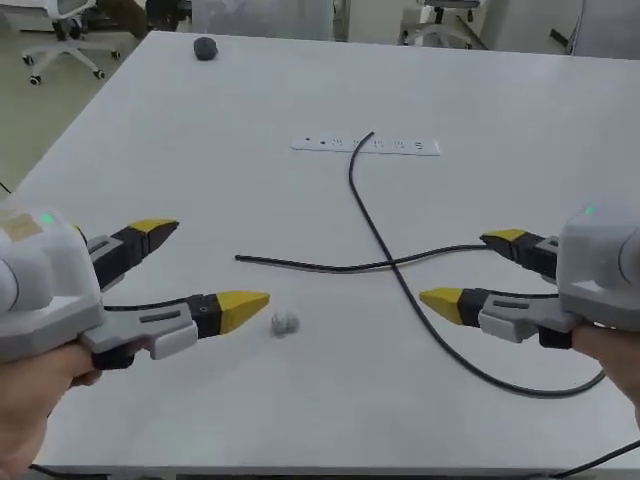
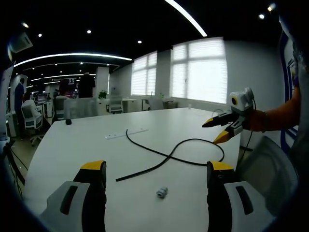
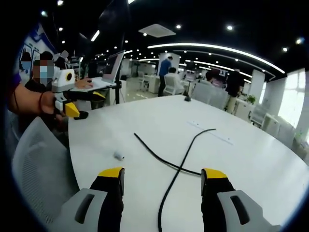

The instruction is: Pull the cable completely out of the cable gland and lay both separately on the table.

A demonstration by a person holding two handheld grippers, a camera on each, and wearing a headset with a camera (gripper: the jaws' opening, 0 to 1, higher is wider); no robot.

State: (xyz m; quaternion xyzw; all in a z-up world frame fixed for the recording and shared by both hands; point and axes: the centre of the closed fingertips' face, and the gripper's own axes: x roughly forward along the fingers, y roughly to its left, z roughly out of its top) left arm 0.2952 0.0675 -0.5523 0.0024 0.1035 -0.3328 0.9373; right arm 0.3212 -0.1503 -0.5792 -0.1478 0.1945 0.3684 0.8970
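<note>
A black cable (image 1: 385,262) lies looped across the white table (image 1: 300,90), one end free near the middle. The small grey cable gland (image 1: 285,323) rests apart from it, nearer the front edge. My left gripper (image 1: 210,265) is open above the table, just left of the gland, holding nothing. My right gripper (image 1: 475,270) is open over the cable's right part, also holding nothing. In the left gripper view the gland (image 2: 161,192) lies between the jaws ahead, with the cable (image 2: 164,157) beyond. The right gripper view has the cable (image 3: 174,176) running between the jaws and the gland (image 3: 119,155) to the left.
A white power strip (image 1: 365,146) lies flat at the table's middle rear. A small dark object (image 1: 205,47) sits near the far left edge. Office chairs (image 1: 60,30) stand beyond the table.
</note>
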